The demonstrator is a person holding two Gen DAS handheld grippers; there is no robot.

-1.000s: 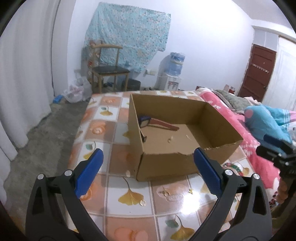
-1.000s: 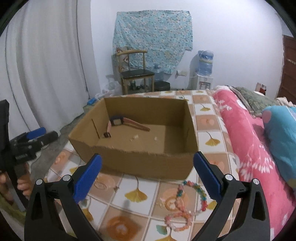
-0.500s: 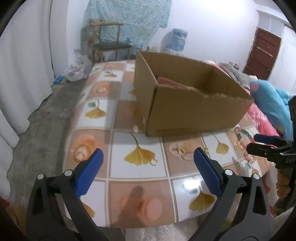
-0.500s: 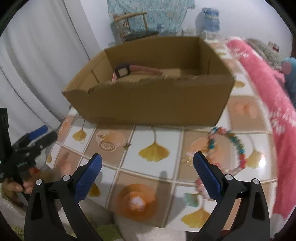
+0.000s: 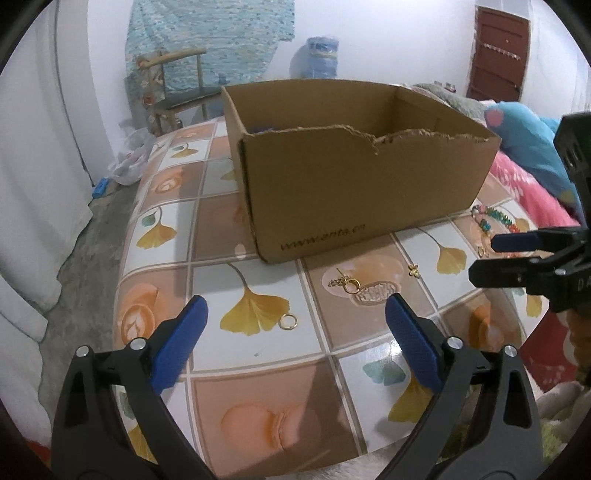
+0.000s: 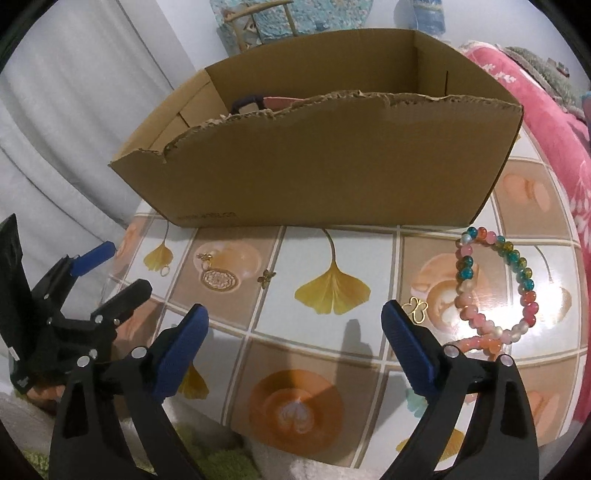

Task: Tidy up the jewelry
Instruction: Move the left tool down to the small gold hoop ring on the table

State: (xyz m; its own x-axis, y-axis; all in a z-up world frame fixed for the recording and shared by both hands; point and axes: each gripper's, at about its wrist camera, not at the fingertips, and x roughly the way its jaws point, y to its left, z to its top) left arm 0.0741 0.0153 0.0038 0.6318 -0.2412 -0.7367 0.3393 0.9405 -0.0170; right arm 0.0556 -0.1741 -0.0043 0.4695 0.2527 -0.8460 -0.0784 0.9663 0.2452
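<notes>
Covering the whole surface [image 5: 325, 354] is a glossy tile-print cloth with yellow ginkgo leaves and peachy coffee-cup squares, and its near edge curls down just in front of both claws. Behind it you can see a wooden chair [image 5: 177, 88], a blue patterned cloth on the wall [image 5: 210, 33], a water dispenser [image 5: 320, 57], a brown door [image 5: 496, 55] and white curtains [image 6: 92, 110] off to the left. A bed with a pink blanket [image 6: 546, 107] runs along the right side.

Only readable writing is a web address printed low on the cardboard box [image 5: 354, 184], starts with "www", rest too blurry. The box has a torn top rim and something dark and pink pokes up inside it.

Jewelry is all loose on the cloth in front of the box: a gold ring [image 5: 287, 322], a round filigree pendant earring [image 6: 218, 277], a tiny gold flower stud [image 6: 266, 277], a butterfly charm [image 6: 417, 310] just beside the right claw's fingertip, and a multicolour bead bracelet [image 6: 495, 280] touching a pink bead bracelet [image 6: 480, 343].

Left claw [image 5: 295, 334] is spread wide with nothing in it, hovering over the near edge. Right claw [image 6: 293, 332], same deal, wide open, empty. Plenty of bare cloth between the pieces.
</notes>
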